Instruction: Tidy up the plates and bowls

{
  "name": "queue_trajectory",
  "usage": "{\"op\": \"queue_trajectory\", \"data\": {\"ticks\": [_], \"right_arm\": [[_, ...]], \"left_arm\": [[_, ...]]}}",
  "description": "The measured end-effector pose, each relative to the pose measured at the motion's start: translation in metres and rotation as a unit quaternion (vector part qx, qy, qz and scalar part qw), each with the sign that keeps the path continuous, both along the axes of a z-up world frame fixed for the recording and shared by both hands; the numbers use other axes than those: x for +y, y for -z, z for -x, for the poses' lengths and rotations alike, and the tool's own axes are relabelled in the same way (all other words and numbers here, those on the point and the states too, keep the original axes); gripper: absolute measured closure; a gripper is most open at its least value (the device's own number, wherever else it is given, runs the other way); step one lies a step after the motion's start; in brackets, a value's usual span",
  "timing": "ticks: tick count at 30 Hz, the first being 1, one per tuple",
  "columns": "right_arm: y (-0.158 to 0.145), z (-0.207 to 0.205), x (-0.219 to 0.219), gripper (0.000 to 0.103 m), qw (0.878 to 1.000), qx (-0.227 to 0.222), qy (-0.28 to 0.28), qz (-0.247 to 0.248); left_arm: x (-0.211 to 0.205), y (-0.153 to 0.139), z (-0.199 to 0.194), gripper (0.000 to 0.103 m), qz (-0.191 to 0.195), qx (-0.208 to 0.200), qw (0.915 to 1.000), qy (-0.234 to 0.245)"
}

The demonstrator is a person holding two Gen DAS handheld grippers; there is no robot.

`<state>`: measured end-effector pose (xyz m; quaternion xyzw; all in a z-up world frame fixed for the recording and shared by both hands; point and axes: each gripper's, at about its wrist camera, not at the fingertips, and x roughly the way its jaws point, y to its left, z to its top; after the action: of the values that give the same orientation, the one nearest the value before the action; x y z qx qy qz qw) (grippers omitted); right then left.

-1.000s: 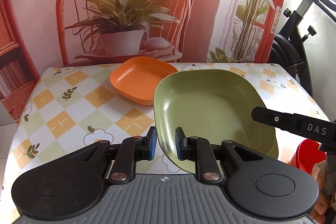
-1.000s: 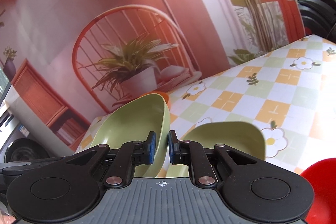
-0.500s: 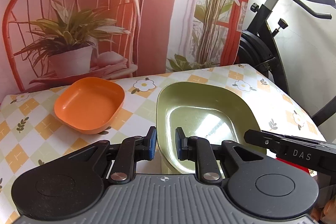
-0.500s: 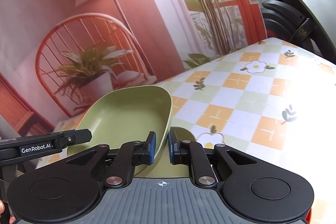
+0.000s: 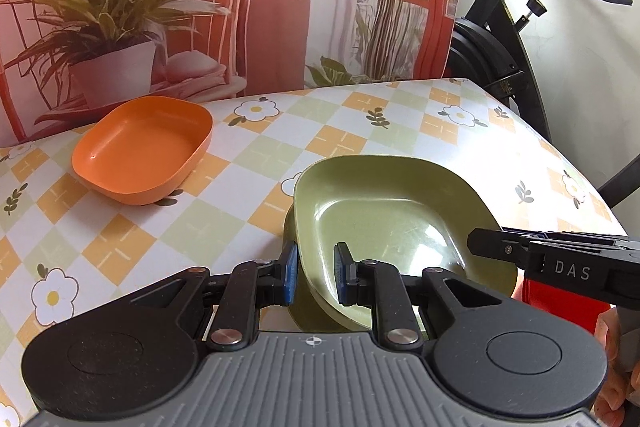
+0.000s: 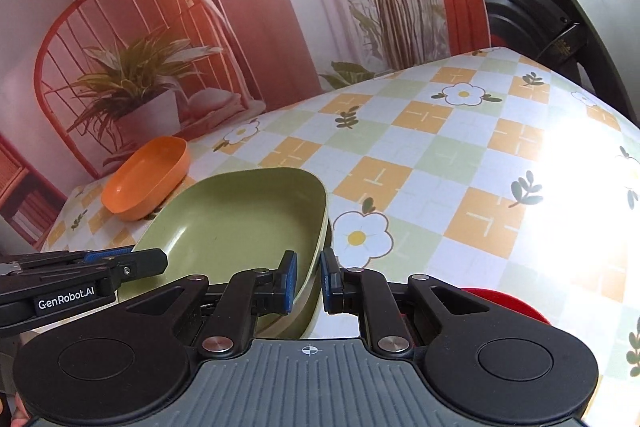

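Green plate (image 5: 384,219): on a second green dish (image 5: 298,303), table's near side.
Left gripper (image 5: 314,277): pinching its rim at 7 o'clock.
Right gripper (image 6: 308,281): pinching its opposite rim.
Orange bowl (image 5: 144,149): 10 o'clock, well apart.
Red dish (image 6: 504,303): 4 o'clock, partly hidden.
Table (image 6: 440,155): checked floral cloth.

My two grippers, left (image 5: 314,273) and right (image 6: 309,281), bring the green plate (image 5: 384,223) down from its raised tilt until it sits nested on the second green plate (image 5: 298,307) near the table's (image 5: 200,227) front edge. Both views now swing rightward, so the orange bowl (image 5: 144,151) lies farther left.
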<state>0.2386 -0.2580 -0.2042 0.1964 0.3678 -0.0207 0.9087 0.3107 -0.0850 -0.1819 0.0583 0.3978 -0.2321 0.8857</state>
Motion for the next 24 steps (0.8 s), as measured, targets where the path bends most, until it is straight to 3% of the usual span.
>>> {"op": "queue_trajectory", "data": {"ticks": [24], "right_arm": [[0.009, -0.007, 0.003, 0.089, 1.000, 0.016, -0.009, 0.011]], "left_arm": [[-0.007, 0.014, -0.001, 0.083, -0.034, -0.003, 0.9994, 0.002]]}}
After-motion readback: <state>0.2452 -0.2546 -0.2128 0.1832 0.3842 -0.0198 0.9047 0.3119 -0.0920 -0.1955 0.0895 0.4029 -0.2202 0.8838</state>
